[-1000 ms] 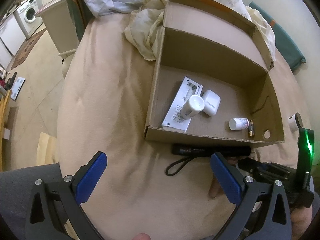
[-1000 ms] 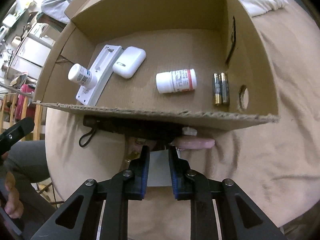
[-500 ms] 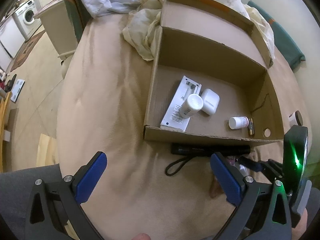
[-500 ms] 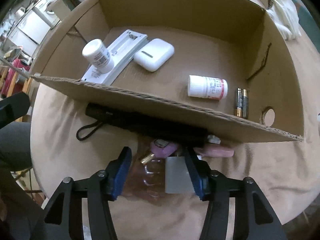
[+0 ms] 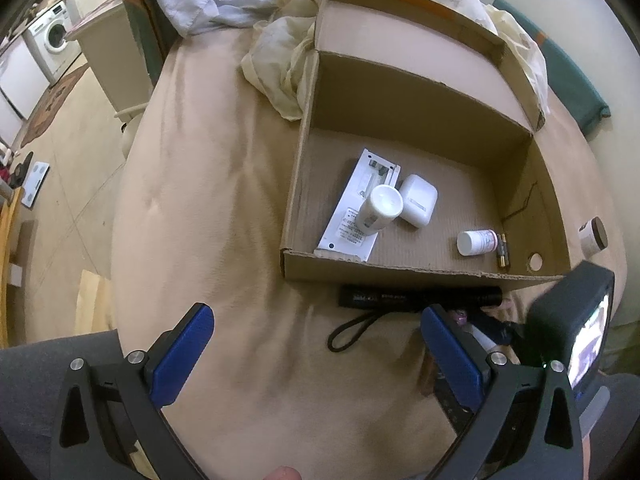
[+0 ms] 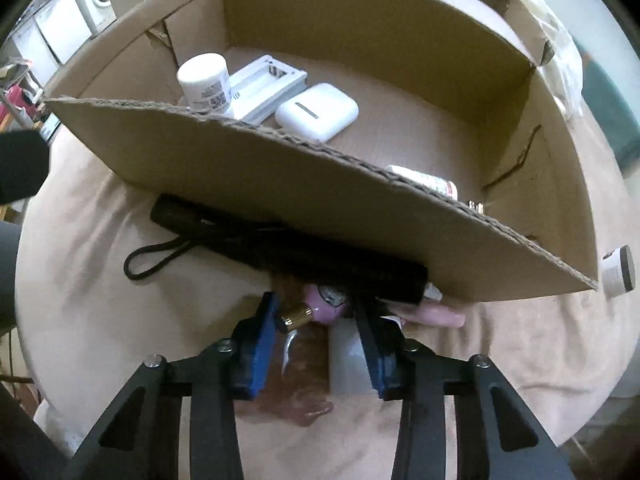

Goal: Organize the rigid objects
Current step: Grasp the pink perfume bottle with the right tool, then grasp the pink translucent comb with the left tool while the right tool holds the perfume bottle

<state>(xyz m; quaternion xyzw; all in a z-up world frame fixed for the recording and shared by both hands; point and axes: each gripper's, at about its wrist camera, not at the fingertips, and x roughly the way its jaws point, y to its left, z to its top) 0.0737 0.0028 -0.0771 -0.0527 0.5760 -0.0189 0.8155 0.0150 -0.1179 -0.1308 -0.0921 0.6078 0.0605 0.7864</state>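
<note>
Beside box (image 6: 280, 184), right gripper (image 6: 316, 320) fingers straddling bottle (image 6: 304, 344)

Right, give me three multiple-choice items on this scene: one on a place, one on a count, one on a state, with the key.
1. Where does the black flashlight lie?
A. inside the box
B. outside, along the front wall of the cardboard box
C. on the floor

2. How many batteries lie in the box?
A. two
B. four
C. none

3. How is the left gripper?
A. shut on the flashlight
B. shut on nothing
C. open, holding nothing

Key: 1 B, it lies against the wall on the bed; 2 A, a pair beside the small white bottle; 3 C, its blue pads stand wide apart.
</note>
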